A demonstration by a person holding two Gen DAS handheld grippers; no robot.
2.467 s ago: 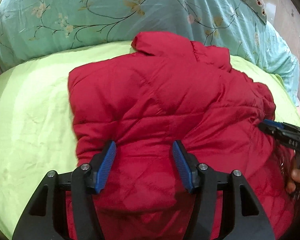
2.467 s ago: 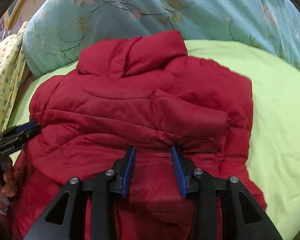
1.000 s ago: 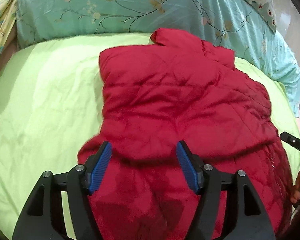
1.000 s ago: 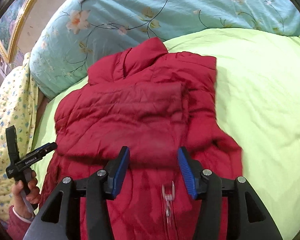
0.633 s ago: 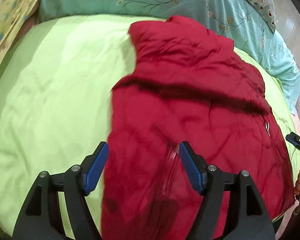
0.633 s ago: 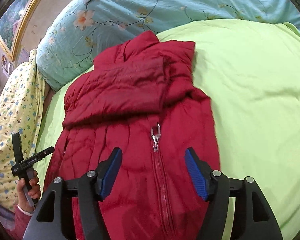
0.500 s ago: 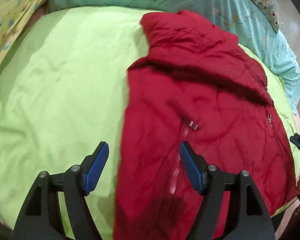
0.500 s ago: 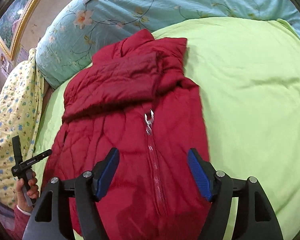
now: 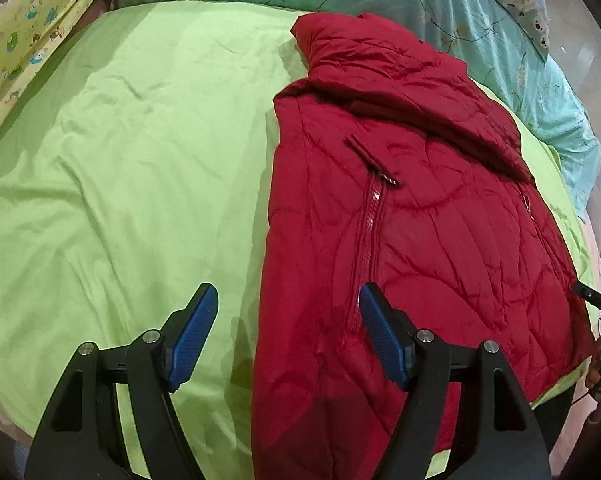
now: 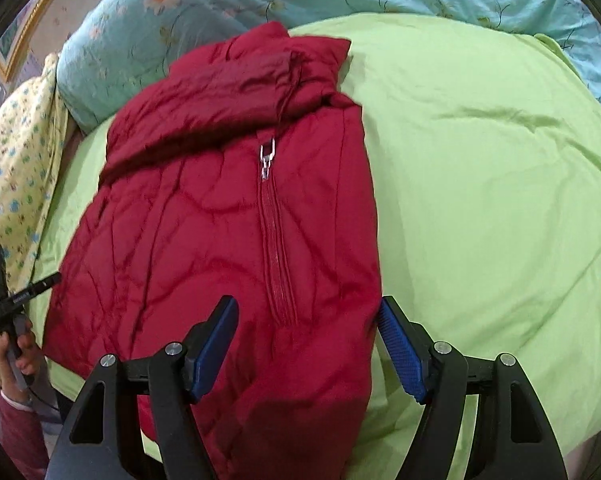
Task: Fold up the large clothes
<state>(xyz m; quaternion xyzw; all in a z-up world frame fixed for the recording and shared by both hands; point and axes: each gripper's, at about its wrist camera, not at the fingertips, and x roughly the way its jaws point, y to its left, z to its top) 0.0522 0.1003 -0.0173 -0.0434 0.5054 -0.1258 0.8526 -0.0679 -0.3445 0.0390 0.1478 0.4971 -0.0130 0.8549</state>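
One sleeve lies folded across the red jacket (image 10: 220,220) on the bed (image 10: 480,200), bottom fold remaining; both grippers' fingers (image 9: 382,340) spread, empty.

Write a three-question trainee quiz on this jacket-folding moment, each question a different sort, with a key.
1. True or false: the right gripper is clamped on the red jacket.
2. The jacket lies on: A) a green sheet; B) a wooden floor; C) a chair.
3. Fill in: the zipper pull sits just below the folded-over ____.

Key:
1. False; both it and the left gripper are open, with nothing held.
2. A.
3. Sleeve.
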